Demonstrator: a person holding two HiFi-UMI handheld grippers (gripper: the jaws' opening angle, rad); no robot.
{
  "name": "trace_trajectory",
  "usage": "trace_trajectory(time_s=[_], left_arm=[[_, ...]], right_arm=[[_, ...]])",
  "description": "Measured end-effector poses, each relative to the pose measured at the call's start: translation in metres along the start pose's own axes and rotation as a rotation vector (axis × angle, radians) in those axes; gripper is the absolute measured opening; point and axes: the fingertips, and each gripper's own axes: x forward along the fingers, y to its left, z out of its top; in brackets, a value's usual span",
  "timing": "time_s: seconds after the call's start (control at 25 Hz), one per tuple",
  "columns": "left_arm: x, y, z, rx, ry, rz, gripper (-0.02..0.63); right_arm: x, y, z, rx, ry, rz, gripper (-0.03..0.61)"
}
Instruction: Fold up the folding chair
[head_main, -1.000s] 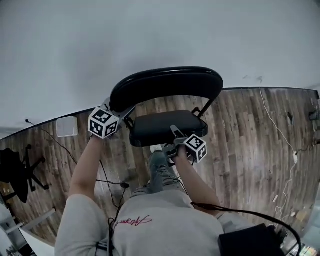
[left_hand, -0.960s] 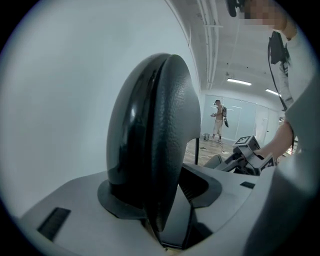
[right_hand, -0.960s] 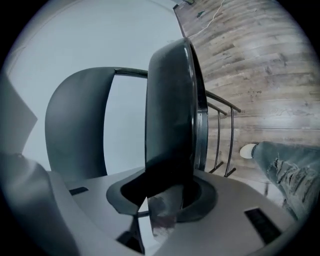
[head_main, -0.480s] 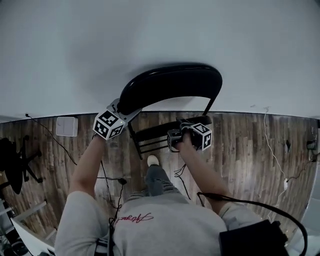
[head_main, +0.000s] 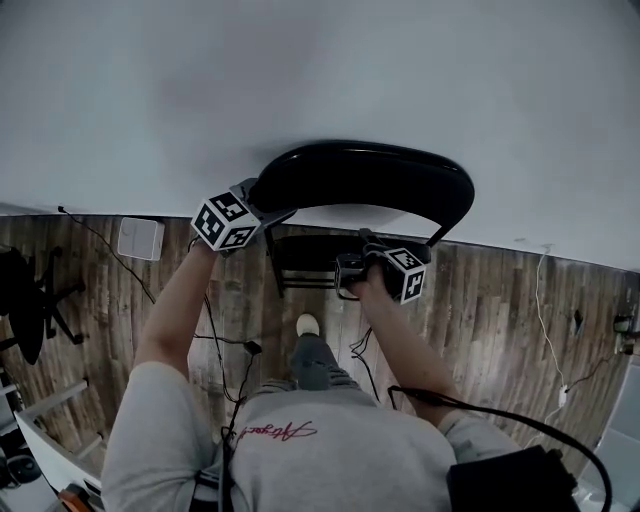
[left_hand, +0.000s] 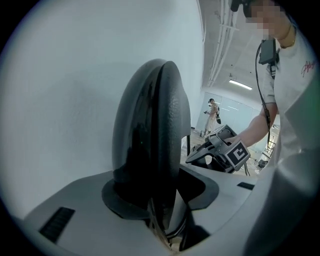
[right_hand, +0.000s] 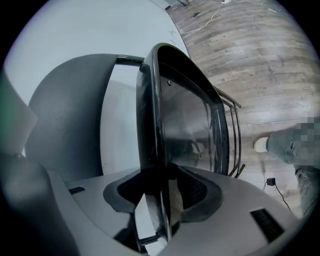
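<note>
The black folding chair stands against the white wall, its backrest up and its seat tipped upright close under it. My left gripper is shut on the backrest's left end. The padded edge fills the jaws, which have just been closing on it. My right gripper is at the seat's right side, and its jaws have just been opening. The seat's rim lies between them, with a gap showing at the right pad. The left gripper view also shows the right gripper beyond the backrest.
The white wall is right behind the chair. On the wood floor are a white box, loose cables, and a black office chair at far left. My shoe is under the seat. A black case sits at bottom right.
The seat has swung from flat to upright against the backrest. Both grippers have moved up the picture with the chair, towards the wall.
</note>
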Motion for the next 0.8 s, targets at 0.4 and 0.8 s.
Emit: trace_trajectory(time_s=[0.4,0.8], left_arm=[[0.004,0.001,0.010,0.007,-0.039,0.035,0.212],[-0.054,0.030,-0.049,-0.259,-0.247,0.351,0.342]], right_arm=[[0.011,0.019,0.002,-0.113,0.080,0.085,0.212],[-0.006,0.023,0.008,-0.326,0.048,0.177,0.244]])
